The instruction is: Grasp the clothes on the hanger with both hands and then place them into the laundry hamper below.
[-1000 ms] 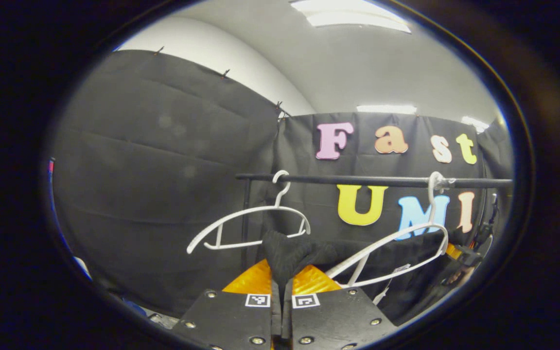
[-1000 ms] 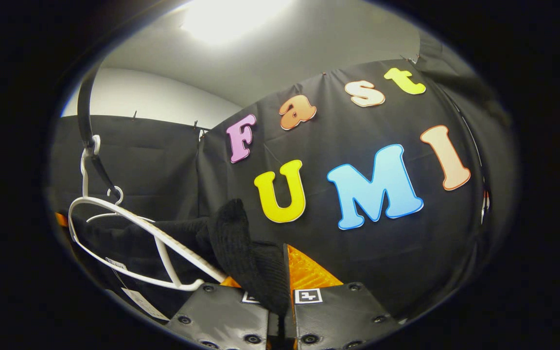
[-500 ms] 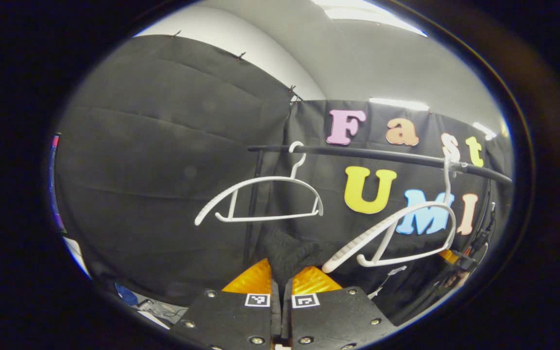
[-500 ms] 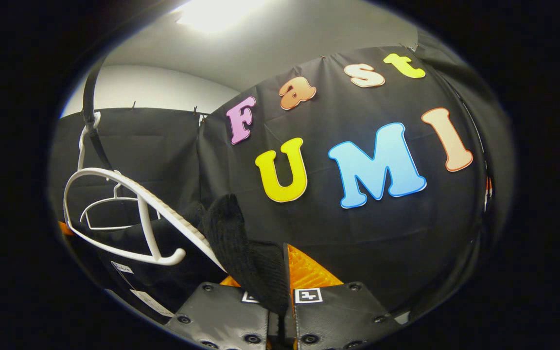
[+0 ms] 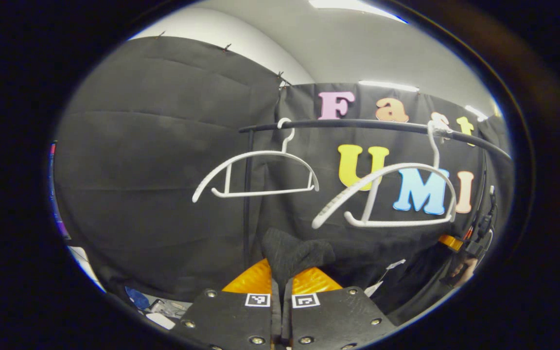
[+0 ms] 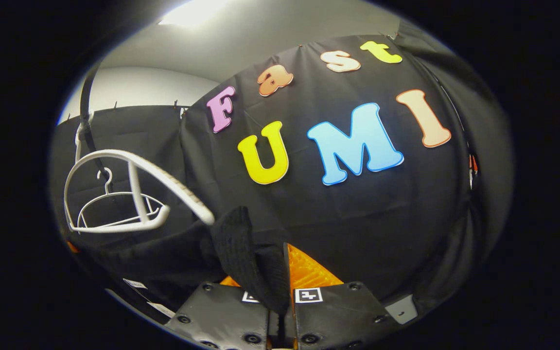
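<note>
A black knitted garment (image 5: 304,253) hangs stretched between both grippers, off and below its white hanger (image 5: 387,194). My left gripper (image 5: 281,282) is shut on one bunched end of it. In the right gripper view, my right gripper (image 6: 282,287) is shut on the other end of the garment (image 6: 241,253), just right of the bare hanger (image 6: 134,189). The right gripper (image 5: 460,250) and the hand holding it show at the far right of the left gripper view. White tags (image 6: 136,284) dangle from the cloth.
A second bare white hanger (image 5: 255,170) hangs on the black rail (image 5: 358,124), left of the first. The rail's upright post (image 5: 247,194) stands behind it. Small items lie on the floor (image 5: 153,306) at lower left.
Both grippers have moved down with the garment, which has slipped off the hanger. The hanger now hangs bare above the cloth and has swung level.
</note>
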